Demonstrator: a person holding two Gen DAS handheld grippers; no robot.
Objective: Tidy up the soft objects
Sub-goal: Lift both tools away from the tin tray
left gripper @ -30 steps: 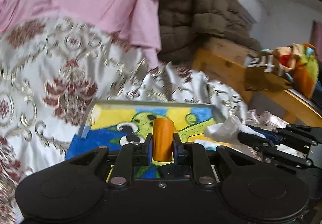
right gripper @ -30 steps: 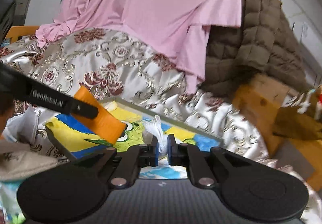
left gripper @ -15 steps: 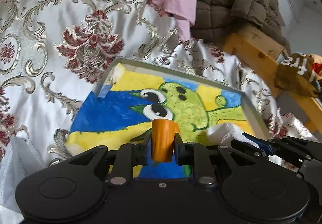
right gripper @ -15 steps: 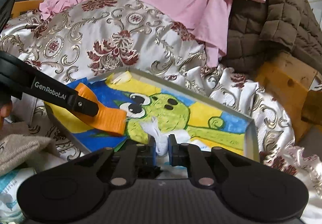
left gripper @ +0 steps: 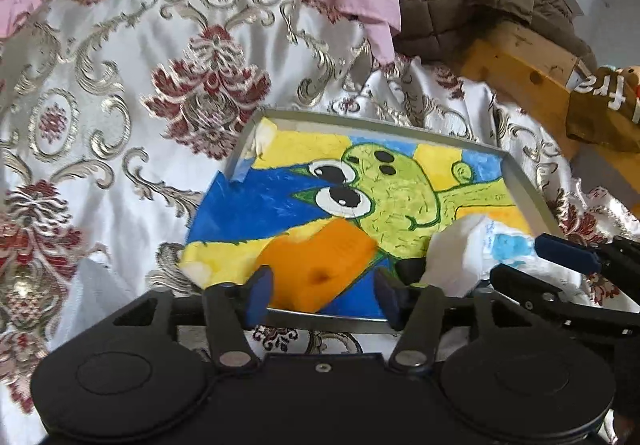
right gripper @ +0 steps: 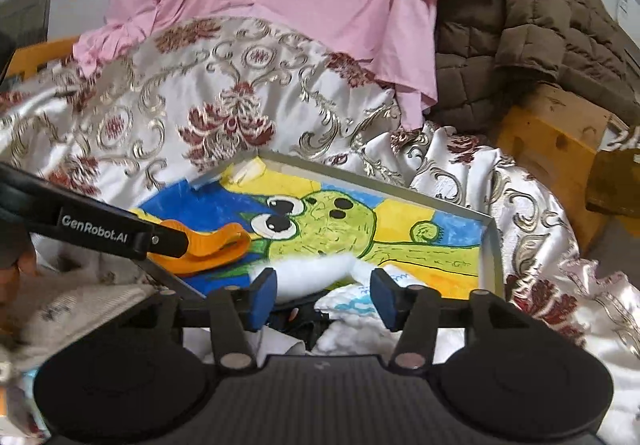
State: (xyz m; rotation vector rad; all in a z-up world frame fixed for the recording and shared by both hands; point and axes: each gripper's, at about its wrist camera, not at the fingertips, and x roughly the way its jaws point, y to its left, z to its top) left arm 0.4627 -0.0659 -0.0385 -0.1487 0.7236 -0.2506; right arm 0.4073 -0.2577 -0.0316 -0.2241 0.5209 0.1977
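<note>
The orange sponge (left gripper: 320,265) lies on the painted tray (left gripper: 524,185) between the opening jaws of the left gripper (left gripper: 322,295), released. The white cloth (right gripper: 316,273) sits likewise between the right gripper's (right gripper: 322,299) opening jaws. Either fingertip could drag its item off while withdrawing.

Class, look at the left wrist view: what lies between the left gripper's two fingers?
The orange sponge lies between them on the tray; the left gripper jaws are opening, clear of it.
</note>
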